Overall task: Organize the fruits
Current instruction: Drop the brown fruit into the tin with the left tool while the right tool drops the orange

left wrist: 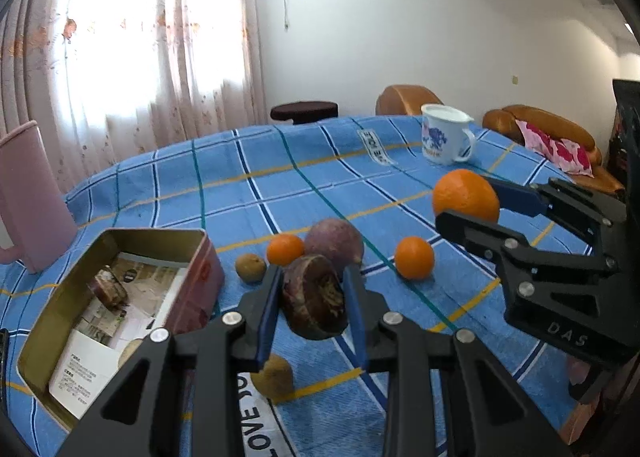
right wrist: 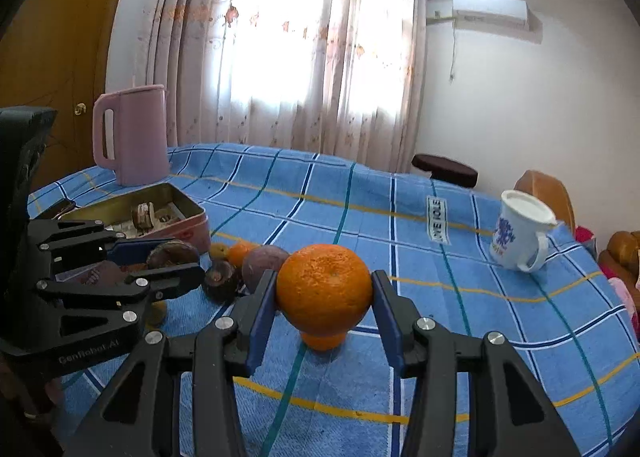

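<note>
My left gripper (left wrist: 314, 297) is shut on a dark purple wrinkled fruit (left wrist: 314, 309), held just right of the open tin box (left wrist: 192, 289). The right wrist view shows the same gripper (right wrist: 172, 261) and fruit (right wrist: 172, 252) in front of the tin (right wrist: 188, 213). My right gripper (right wrist: 324, 297) is shut on a big orange (right wrist: 324, 289), lifted above a small orange (right wrist: 322, 340). From the left wrist view that right gripper (left wrist: 476, 203) and big orange (left wrist: 466, 197) are at the right. Another dark fruit (left wrist: 108, 289) lies inside the tin.
On the blue checked cloth (left wrist: 400, 337) lie a round purple fruit (left wrist: 334, 243), two small oranges (left wrist: 285, 249) (left wrist: 414, 257) and two brown fruits (left wrist: 250, 267) (left wrist: 273, 375). A pink jug (right wrist: 132, 133) stands behind the tin. A white mug (right wrist: 520, 235) sits far right.
</note>
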A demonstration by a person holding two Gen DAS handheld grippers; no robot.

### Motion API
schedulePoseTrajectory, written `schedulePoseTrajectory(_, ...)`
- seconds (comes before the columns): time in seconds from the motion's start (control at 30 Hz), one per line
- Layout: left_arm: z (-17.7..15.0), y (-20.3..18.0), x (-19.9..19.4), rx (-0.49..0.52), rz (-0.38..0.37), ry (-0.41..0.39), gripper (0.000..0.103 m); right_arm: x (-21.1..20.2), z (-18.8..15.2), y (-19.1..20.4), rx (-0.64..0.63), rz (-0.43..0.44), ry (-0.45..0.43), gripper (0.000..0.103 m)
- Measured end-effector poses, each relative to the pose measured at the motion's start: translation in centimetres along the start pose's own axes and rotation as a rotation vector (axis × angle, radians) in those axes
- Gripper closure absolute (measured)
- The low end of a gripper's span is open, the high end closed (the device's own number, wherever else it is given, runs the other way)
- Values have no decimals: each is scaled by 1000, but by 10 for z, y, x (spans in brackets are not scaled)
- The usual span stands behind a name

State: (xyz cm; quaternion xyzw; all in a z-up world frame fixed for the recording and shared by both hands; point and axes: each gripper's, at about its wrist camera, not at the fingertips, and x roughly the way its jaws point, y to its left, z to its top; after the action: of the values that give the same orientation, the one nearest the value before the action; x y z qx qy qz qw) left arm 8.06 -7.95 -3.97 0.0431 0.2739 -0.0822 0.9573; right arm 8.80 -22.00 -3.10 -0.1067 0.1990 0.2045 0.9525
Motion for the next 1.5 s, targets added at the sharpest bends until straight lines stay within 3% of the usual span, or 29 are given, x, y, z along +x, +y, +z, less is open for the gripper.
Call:
schedulePoseTrajectory(0.4,-1,1,-14,-5,36,-85,71,-9,0,-3,14,-20,-49,55)
schedulePoseTrajectory(0.87,-3,7,-23,-18,39,-112,71,-6,1,3,-12,-50,-42,55)
schedulePoseTrajectory(1.5,-6,44,-42,-72,117,-127,71,3,20,43,-54,18,-64,55)
